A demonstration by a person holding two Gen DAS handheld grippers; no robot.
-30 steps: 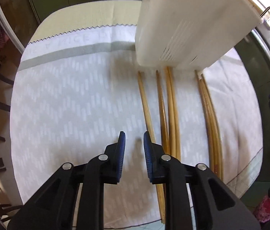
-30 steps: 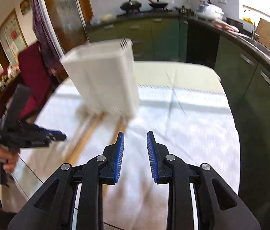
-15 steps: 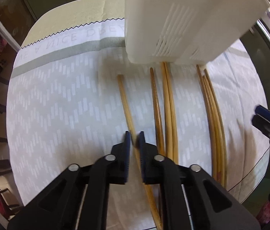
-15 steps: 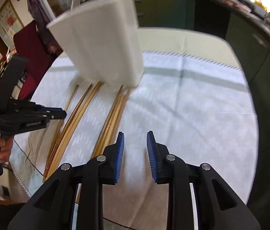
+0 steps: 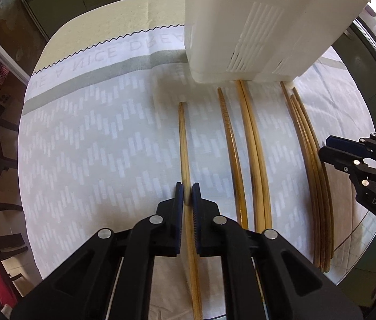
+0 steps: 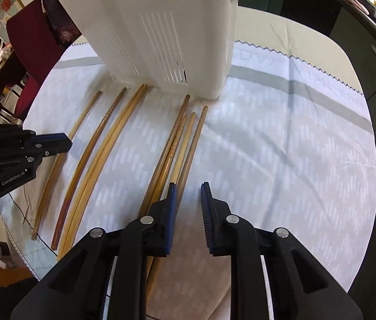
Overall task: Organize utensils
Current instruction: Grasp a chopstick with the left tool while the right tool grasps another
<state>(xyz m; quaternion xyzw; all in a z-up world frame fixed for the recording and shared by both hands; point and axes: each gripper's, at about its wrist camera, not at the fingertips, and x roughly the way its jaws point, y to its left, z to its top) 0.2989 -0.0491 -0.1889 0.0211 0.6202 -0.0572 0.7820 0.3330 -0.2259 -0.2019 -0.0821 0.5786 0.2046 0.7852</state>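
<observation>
Several wooden chopsticks lie side by side on a white patterned cloth (image 5: 94,138), in front of a tall white slotted utensil holder (image 5: 254,26). My left gripper (image 5: 187,194) is shut on the leftmost chopstick (image 5: 183,138), near its middle; this chopstick also shows in the right wrist view (image 6: 62,146). My right gripper (image 6: 188,200) is open and empty, low over the cloth just right of a bunch of chopsticks (image 6: 177,144). A pair (image 5: 251,144) and a single ridged chopstick (image 5: 230,144) lie between. The holder also shows in the right wrist view (image 6: 161,26).
The cloth covers a round table whose bare edge (image 5: 124,16) shows at the back. Dark red chairs (image 6: 28,40) stand at the left. Green cabinets (image 6: 374,53) run along the right and back. A cutting mat (image 6: 17,226) shows under the cloth's near edge.
My left gripper has moved onto the leftmost chopstick and closed on it. My right gripper has dropped down toward the right-hand bunch of chopsticks, still open.
</observation>
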